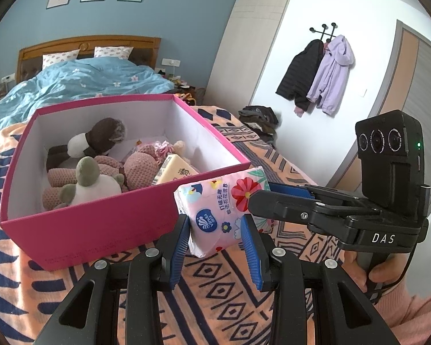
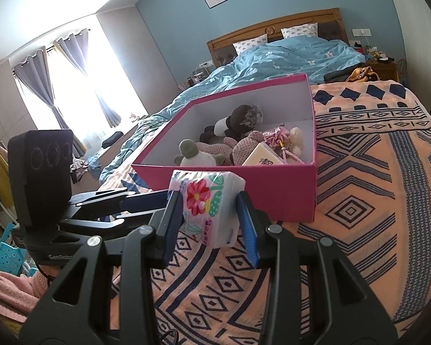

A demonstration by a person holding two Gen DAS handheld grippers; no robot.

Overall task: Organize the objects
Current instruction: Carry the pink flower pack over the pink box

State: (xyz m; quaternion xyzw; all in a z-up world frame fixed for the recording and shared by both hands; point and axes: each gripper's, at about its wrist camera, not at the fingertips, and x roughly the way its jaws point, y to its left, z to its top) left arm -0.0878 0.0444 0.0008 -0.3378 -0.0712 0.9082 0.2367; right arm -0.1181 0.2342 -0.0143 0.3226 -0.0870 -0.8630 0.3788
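Both your grippers pinch one tissue pack in front of the pink box.
Pink box (image 1: 106,227) sits on the patterned blanket (image 2: 359,201); tissue pack (image 1: 215,215) held above the blanket, left gripper (image 1: 215,238) and right gripper (image 2: 211,215) jaws pressing its sides.

Box top: the pink box (image 1: 106,224) stood open, free from above.
Inside: soft toys (image 1: 92,169) crowded its floor.
Front: its near wall blocked a level path.
Right: blanket (image 2: 373,201) lay bare.
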